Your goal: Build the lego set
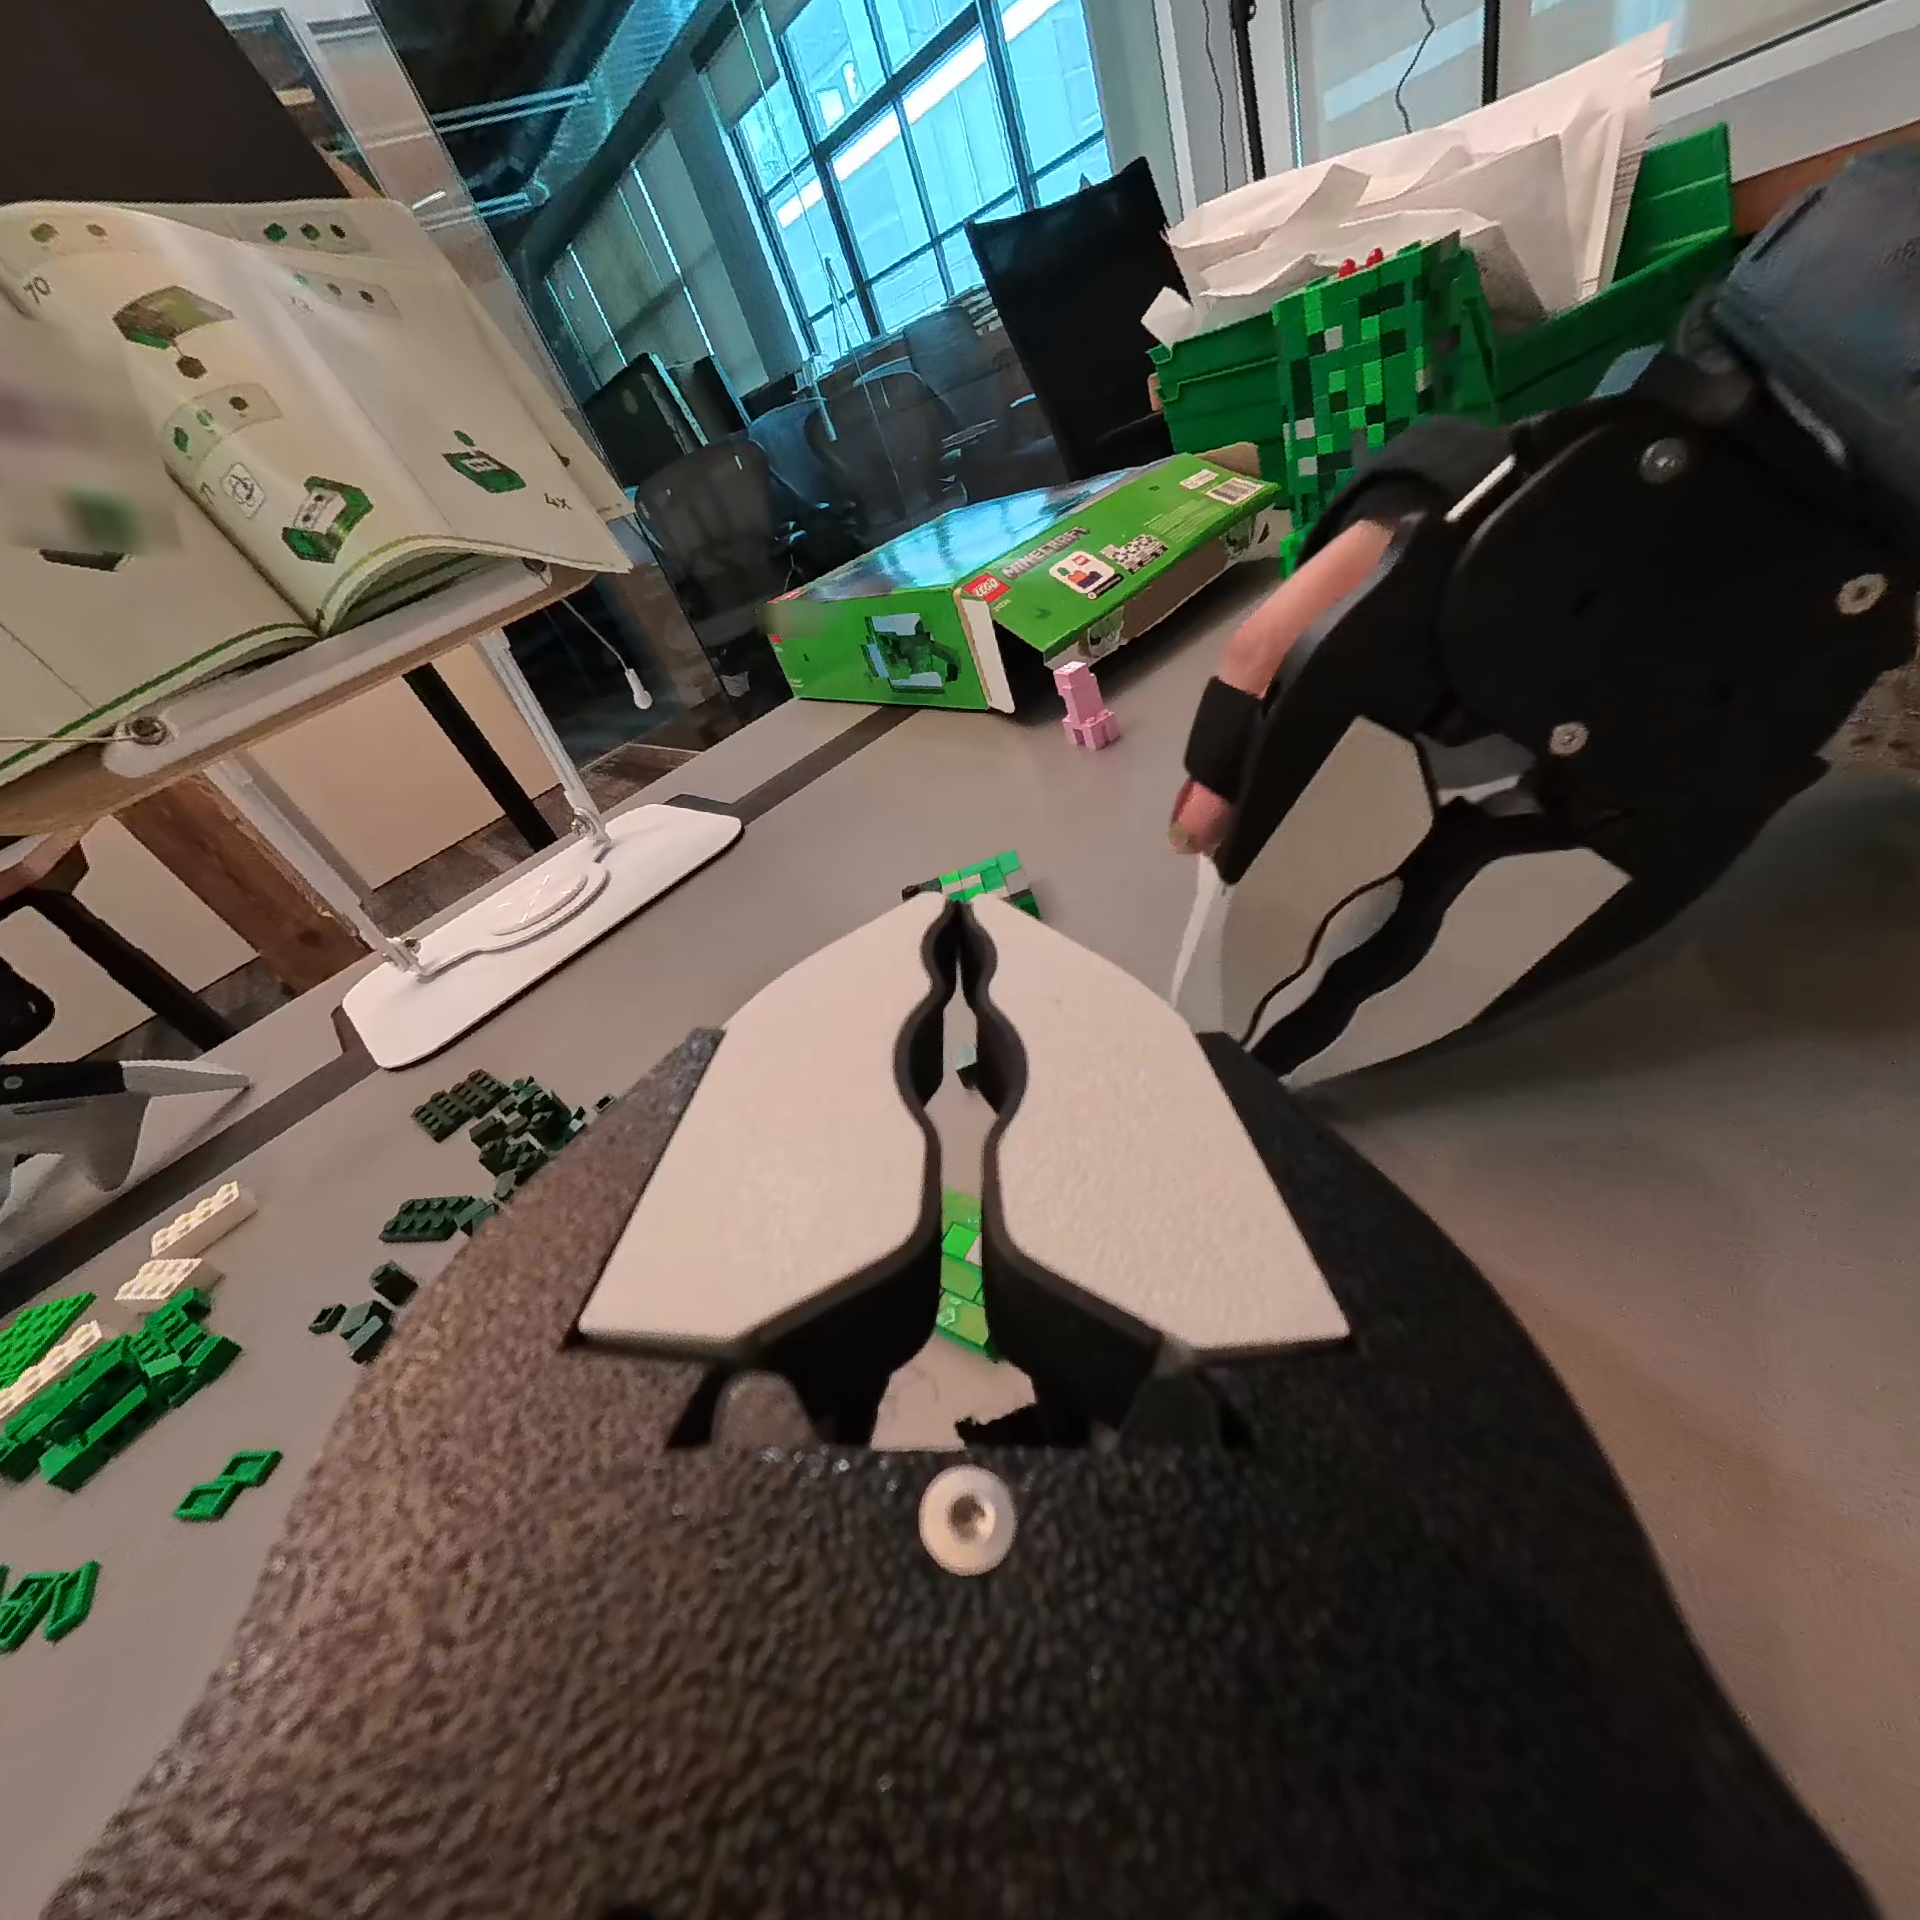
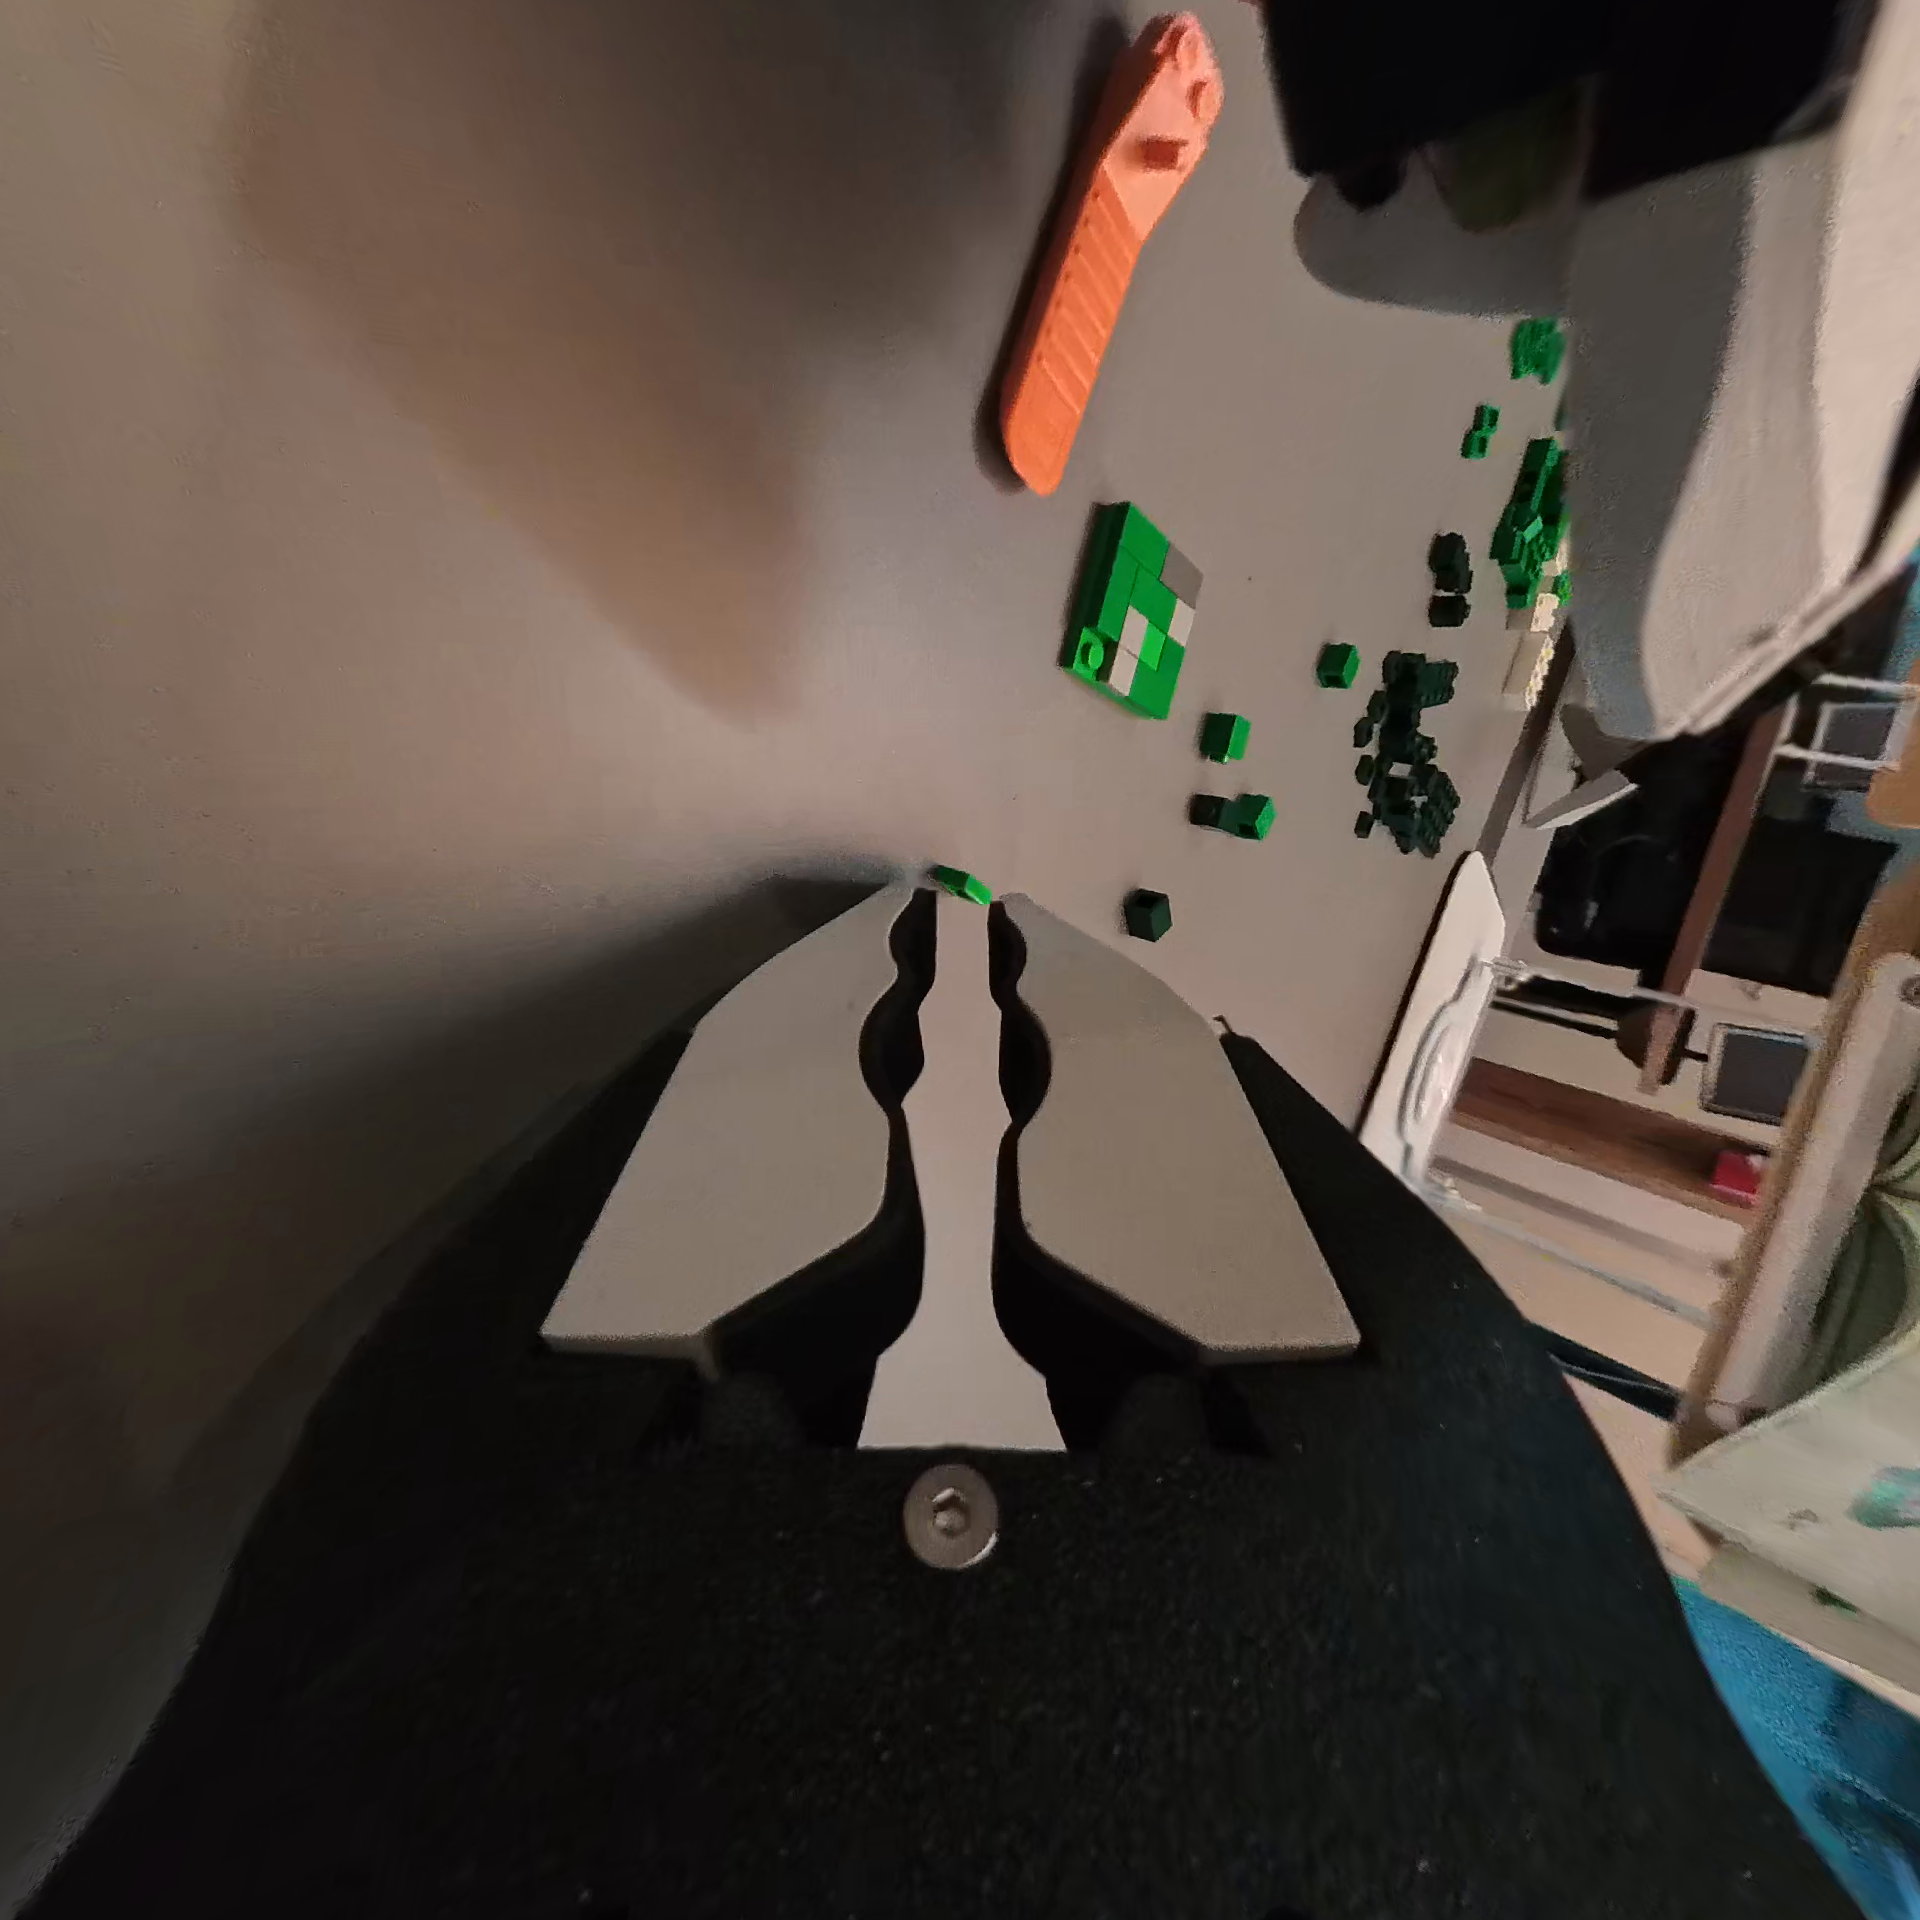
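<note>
Right gripper [image 2: 961, 902]: jaws narrowly parted, tips low over the grey table [image 2: 364, 520]. A small bright green piece [image 2: 961, 884] is seen right at the tips; whether it is pinched or only lying on the table just beyond them cannot be told. In the left wrist view this gripper [image 1: 1242, 956] is angled down to the tabletop, held by a gloved hand [image 1: 1288, 634].

Left gripper [image 1: 964, 920]: jaws nearly closed, with only a thin gap. Nothing is seen clamped between them. Through the gap, parts of the tiled green plate [image 1: 961, 1262] show below it on the table.

Step judged in hand: a small green tile is being picked up for the square plate assembly [image 2: 1132, 608], whose top is mostly tiled in green, white and grey, with one stud showing at a corner. The next move is judged to call for a firm pinch on the tile, a carry to the plate, and alignment over the open stud, with the plate steadied by the left gripper.

Farther along the table: loose dark green bricks [image 2: 1405, 748], bright green and white pieces [image 1: 94, 1371] and an orange brick separator [image 2: 1107, 260].

Beyond: an open instruction booklet [image 1: 260, 436] on a white stand [image 1: 540, 914], the green set box [image 1: 1018, 592], a small pink figure [image 1: 1086, 707] and a tall built green model [image 1: 1371, 364]. The room is an office with large windows and chairs.
</note>
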Available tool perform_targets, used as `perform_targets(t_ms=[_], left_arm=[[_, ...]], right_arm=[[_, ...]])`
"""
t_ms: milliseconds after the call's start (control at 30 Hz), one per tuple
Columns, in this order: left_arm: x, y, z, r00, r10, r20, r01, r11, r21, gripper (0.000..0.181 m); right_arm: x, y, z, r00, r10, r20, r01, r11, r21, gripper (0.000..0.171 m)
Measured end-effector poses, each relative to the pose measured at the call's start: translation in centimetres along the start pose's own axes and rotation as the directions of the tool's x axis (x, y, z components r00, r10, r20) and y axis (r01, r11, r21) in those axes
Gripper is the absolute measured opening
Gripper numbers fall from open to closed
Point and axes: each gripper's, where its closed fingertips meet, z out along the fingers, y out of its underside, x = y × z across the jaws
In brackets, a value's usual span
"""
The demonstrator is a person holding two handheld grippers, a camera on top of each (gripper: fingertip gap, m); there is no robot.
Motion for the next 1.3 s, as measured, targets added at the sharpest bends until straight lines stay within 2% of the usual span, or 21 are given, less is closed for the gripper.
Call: perform_targets(t_ms=[133,267,333,400,467,533,633,733,967,1300], left_arm=[[0.0,0.0,0.0,1.000,-0.015,-0.005,0.015,1.000,0.002,0.000],[0.0,0.0,0.0,0.999,-0.033,-0.010,0.033,0.999,0.005,0.000],[-0.2,0.0,0.0,0.999,-0.035,-0.004,0.035,0.999,0.007,0.000],[-0.5,-0.1,-0.2,0.999,-0.036,0.014,0.036,0.999,0.015,0.000],[-1.1,-0.1,-0.3,0.999,-0.040,0.037,0.039,0.999,0.016,0.000],[-1.6,0.1,-0.5,0.997,-0.055,0.057,0.055,0.998,0.006,0.000],[-2.0,0.2,-0.6,0.995,-0.080,0.065,0.080,0.997,-0.001,0.000],[-2.1,0.1,-0.7,0.993,-0.095,0.067,0.095,0.995,0.011,0.000],[-1.4,0.6,-0.2,0.995,-0.091,0.039,0.092,0.996,-0.013,0.000],[-1.7,0.7,-0.2,0.989,-0.145,0.031,0.145,0.989,0.000,0.000]], right_arm=[[0.1,-0.7,-0.8,0.990,0.143,-0.003,-0.142,0.986,0.090,0.008],[0.8,-1.7,-1.7,0.938,0.344,0.051,-0.347,0.915,0.207,0.005],[2.0,-1.6,-2.1,0.867,0.495,0.058,-0.490,0.828,0.273,0.005],[3.9,-1.1,-2.8,0.740,0.672,0.019,-0.627,0.680,0.381,0.003],[5.0,-0.6,-3.4,0.606,0.795,0.020,-0.706,0.526,0.475,0.001],[5.0,0.1,-3.8,0.515,0.857,0.013,-0.738,0.436,0.515,0.001],[5.0,0.9,-5.0,0.483,0.873,-0.064,-0.712,0.434,0.552,0.001],[5.1,0.8,-5.7,0.490,0.866,-0.104,-0.668,0.449,0.593,0.000],[4.9,0.5,-5.5,0.518,0.848,-0.115,-0.658,0.480,0.581,0.000],[5.0,0.8,-5.3,0.499,0.858,-0.117,-0.673,0.469,0.571,0.000]])
